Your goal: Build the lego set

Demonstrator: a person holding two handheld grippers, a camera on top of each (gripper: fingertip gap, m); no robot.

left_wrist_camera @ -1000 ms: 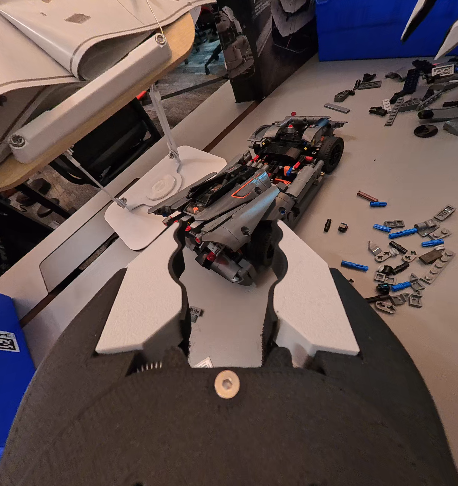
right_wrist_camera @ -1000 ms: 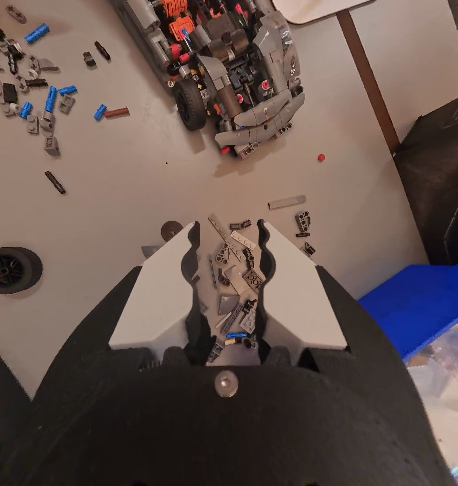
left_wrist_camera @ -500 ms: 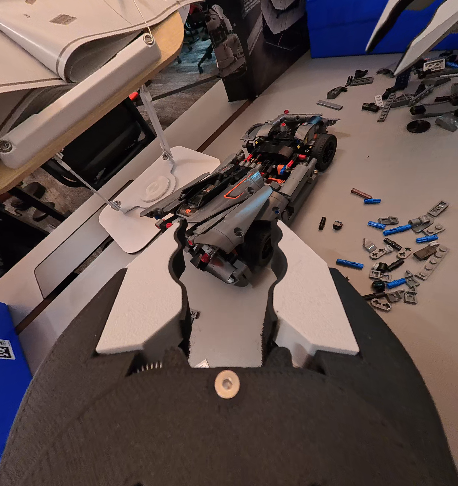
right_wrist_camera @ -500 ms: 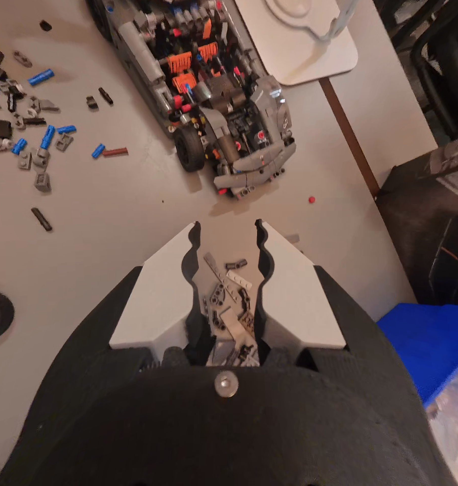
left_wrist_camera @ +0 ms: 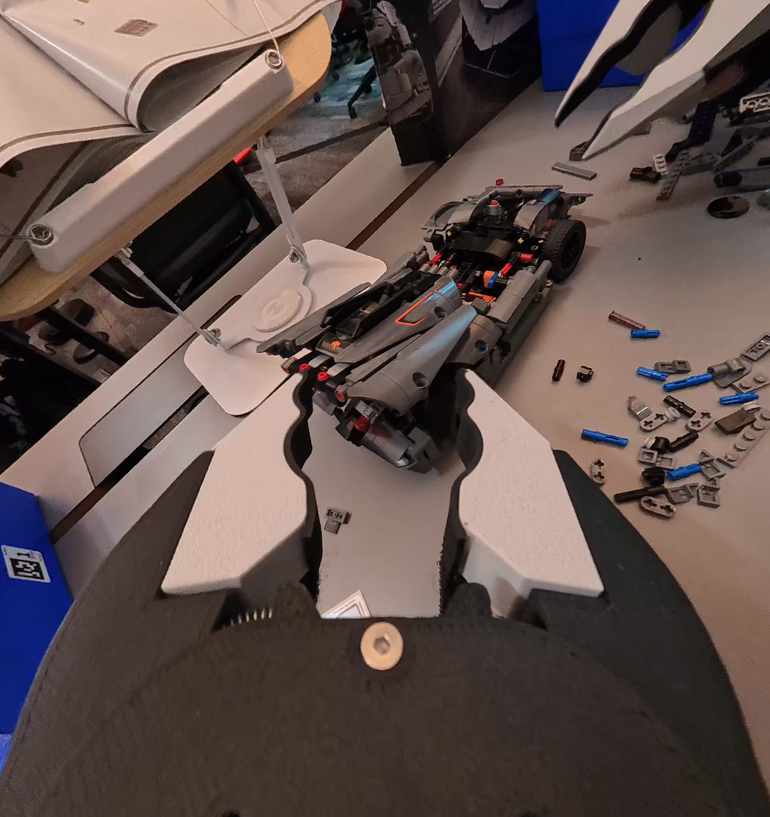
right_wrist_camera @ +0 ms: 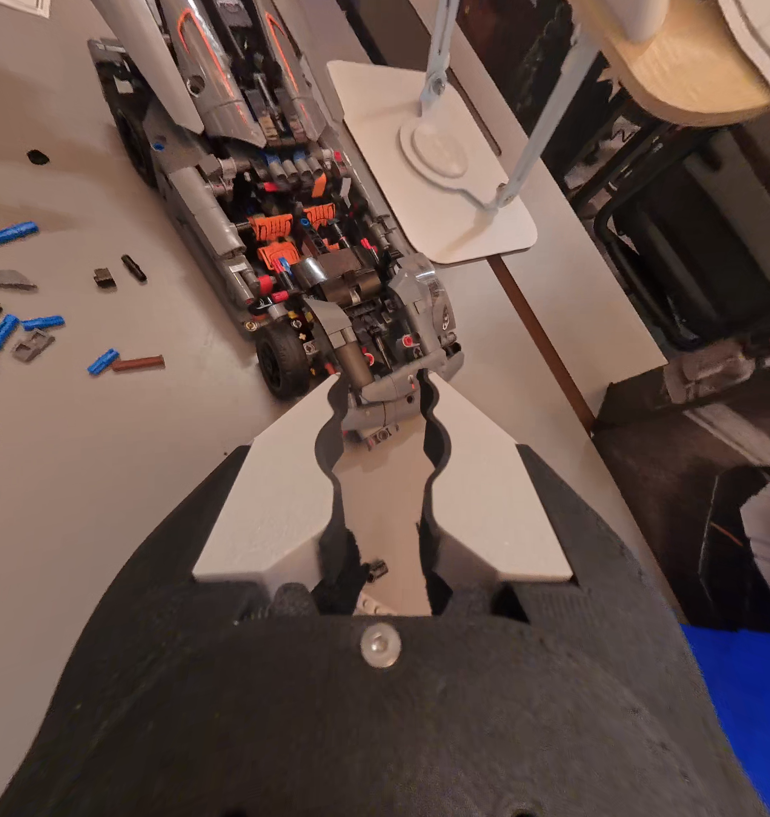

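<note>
Left wrist view: your left gripper (left_wrist_camera: 385, 384) hangs with its jaws spread wide, empty, straddling the near end of the lego car (left_wrist_camera: 427, 340); contact with the car's sides cannot be confirmed. The car stands on the grey table (left_wrist_camera: 639, 274), long axis running away from you. Beside the car, on its far-left flank, sits the white stand base (left_wrist_camera: 259, 353). On the car's opposite flank lies a scatter of loose pieces (left_wrist_camera: 692, 424), blue pins and grey plates. One small grey piece (left_wrist_camera: 336, 518) lies on the table just short of the car, between your fingers.

Right wrist view: your right gripper (right_wrist_camera: 378, 380) is partly open, narrower, empty, tips at the car's opposite end beside its black wheel (right_wrist_camera: 283, 360).
</note>
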